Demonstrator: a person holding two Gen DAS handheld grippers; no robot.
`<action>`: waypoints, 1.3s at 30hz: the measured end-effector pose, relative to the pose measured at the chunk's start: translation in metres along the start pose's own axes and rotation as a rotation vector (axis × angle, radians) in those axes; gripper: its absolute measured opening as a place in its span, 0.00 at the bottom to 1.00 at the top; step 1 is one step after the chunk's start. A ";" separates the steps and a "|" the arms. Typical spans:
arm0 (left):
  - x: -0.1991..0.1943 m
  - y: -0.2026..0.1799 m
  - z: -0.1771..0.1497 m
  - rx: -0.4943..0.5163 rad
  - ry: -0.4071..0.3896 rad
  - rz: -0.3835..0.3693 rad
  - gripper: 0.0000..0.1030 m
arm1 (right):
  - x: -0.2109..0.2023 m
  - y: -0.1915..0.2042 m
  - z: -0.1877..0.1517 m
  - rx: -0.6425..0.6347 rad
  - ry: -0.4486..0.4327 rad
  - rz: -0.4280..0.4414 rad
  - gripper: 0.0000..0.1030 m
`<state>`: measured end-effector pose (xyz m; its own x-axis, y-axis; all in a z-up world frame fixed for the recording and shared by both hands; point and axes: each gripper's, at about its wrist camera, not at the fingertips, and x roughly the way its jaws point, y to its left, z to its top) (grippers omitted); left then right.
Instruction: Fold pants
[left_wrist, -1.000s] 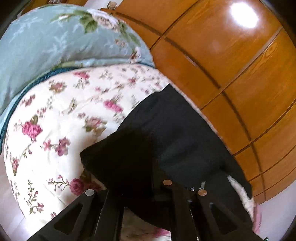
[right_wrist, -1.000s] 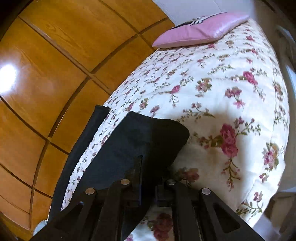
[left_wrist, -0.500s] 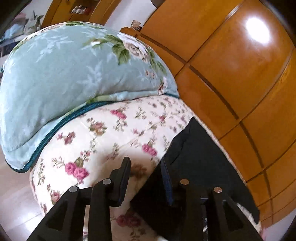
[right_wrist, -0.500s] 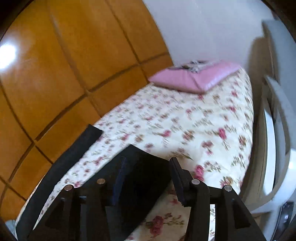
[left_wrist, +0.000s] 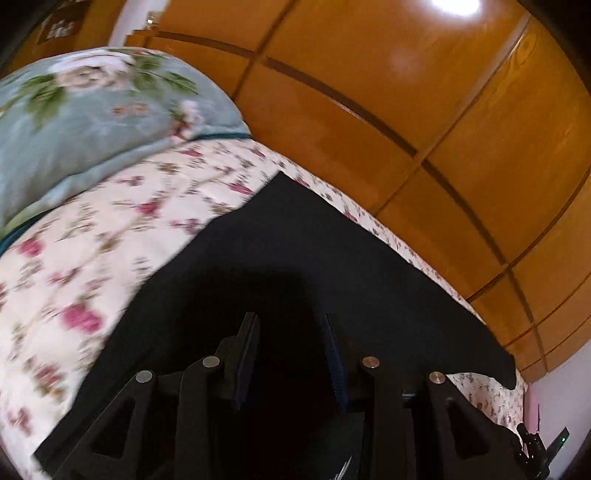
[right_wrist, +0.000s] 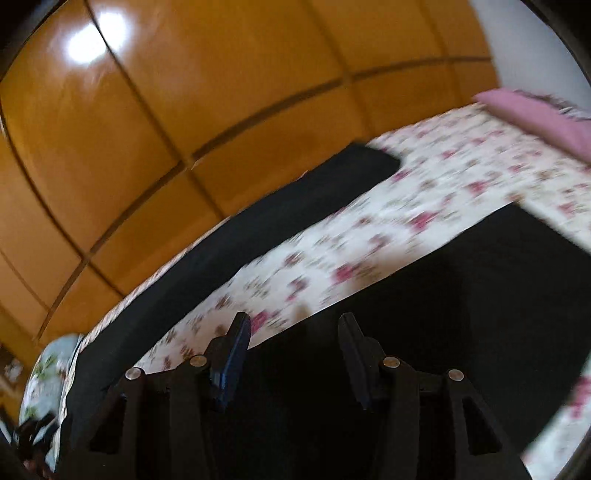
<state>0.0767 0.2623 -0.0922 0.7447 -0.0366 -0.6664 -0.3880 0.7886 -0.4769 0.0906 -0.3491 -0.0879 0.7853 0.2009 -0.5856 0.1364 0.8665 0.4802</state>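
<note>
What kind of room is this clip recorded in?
Most likely a bedroom: a bed with a floral sheet, a pink pillow at one end, and wooden wardrobe doors alongside.

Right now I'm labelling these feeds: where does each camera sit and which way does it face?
Left wrist: on the left tool, angled down at the black pants on the floral bedspread, blue pillow beyond; its open fingers show.
Right wrist: on the right tool, angled down across the bedspread towards a pink pillow; open fingers show.
Shared: pants, bedspread, wooden wardrobe.
</note>
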 end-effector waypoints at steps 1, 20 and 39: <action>0.008 -0.005 0.003 0.002 0.006 -0.005 0.35 | 0.010 0.002 -0.001 0.006 0.024 0.015 0.49; 0.070 -0.016 0.002 0.074 -0.016 -0.082 0.51 | 0.142 -0.094 0.106 0.539 -0.055 0.030 0.33; 0.072 -0.010 0.004 0.042 -0.010 -0.123 0.53 | 0.098 -0.097 0.087 0.407 -0.035 -0.171 0.13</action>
<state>0.1362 0.2543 -0.1338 0.7906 -0.1284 -0.5987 -0.2707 0.8037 -0.5299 0.2068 -0.4534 -0.1354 0.7495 0.0484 -0.6602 0.4876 0.6342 0.6000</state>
